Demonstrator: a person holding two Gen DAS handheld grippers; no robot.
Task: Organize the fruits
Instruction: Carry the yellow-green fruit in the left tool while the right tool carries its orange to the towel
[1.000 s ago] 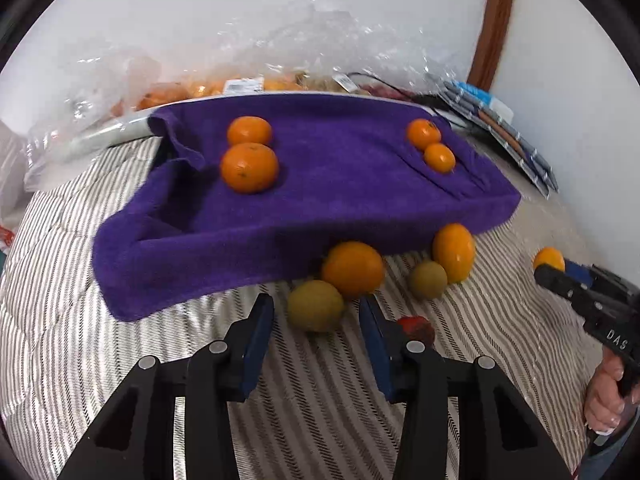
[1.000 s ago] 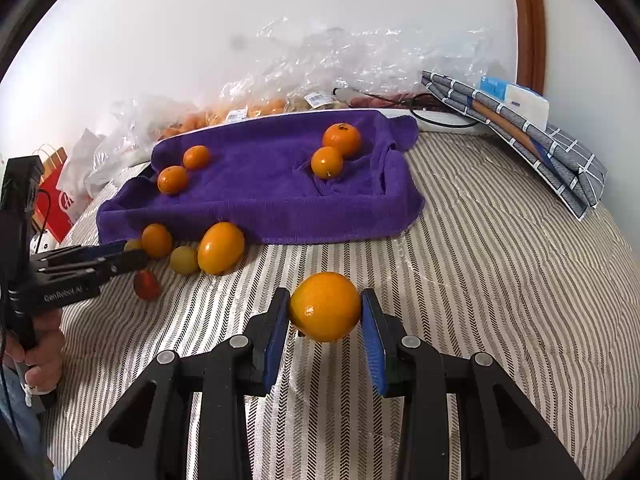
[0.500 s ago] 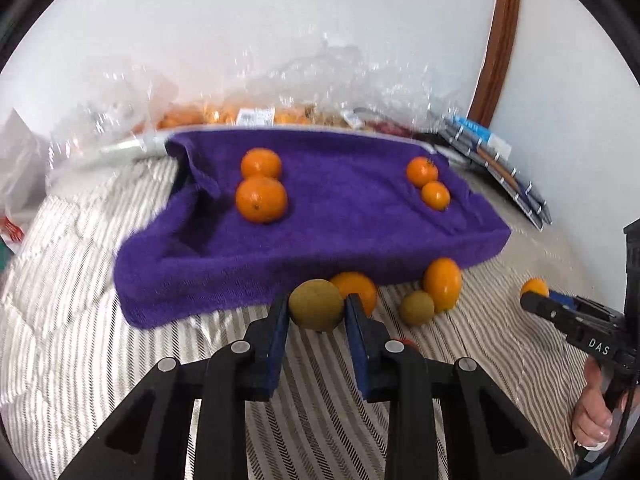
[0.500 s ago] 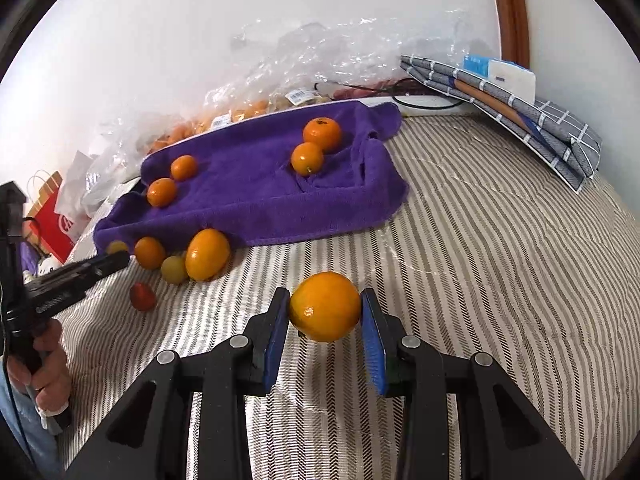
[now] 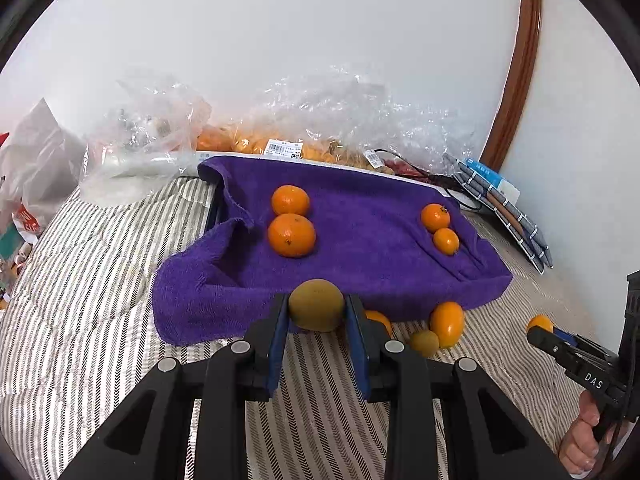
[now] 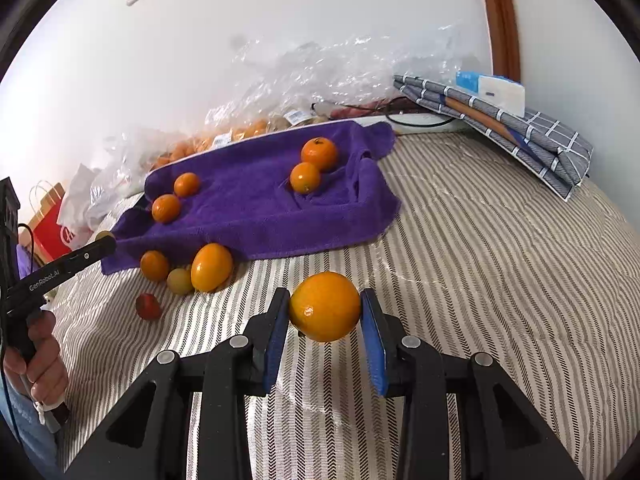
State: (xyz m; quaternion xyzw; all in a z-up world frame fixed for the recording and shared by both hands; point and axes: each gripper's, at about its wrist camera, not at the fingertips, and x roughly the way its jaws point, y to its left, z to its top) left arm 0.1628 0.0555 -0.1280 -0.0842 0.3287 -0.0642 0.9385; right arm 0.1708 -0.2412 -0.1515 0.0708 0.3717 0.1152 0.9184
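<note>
My left gripper is shut on a green-brown round fruit and holds it above the striped bed, just in front of the purple towel. My right gripper is shut on an orange, held above the bed to the right of the towel. Two pairs of oranges lie on the towel, one pair at the left and one at the right. Loose fruits lie by the towel's front edge: an orange, a green fruit and a red one.
Clear plastic bags of fruit line the wall behind the towel. Folded grey checked cloth with a blue-white box lies at the back right. A red paper bag stands at the left edge of the bed.
My left gripper closed on the green-brown fruit and lifted it off the bed toward the towel. My right gripper kept holding its orange and rose a little.
</note>
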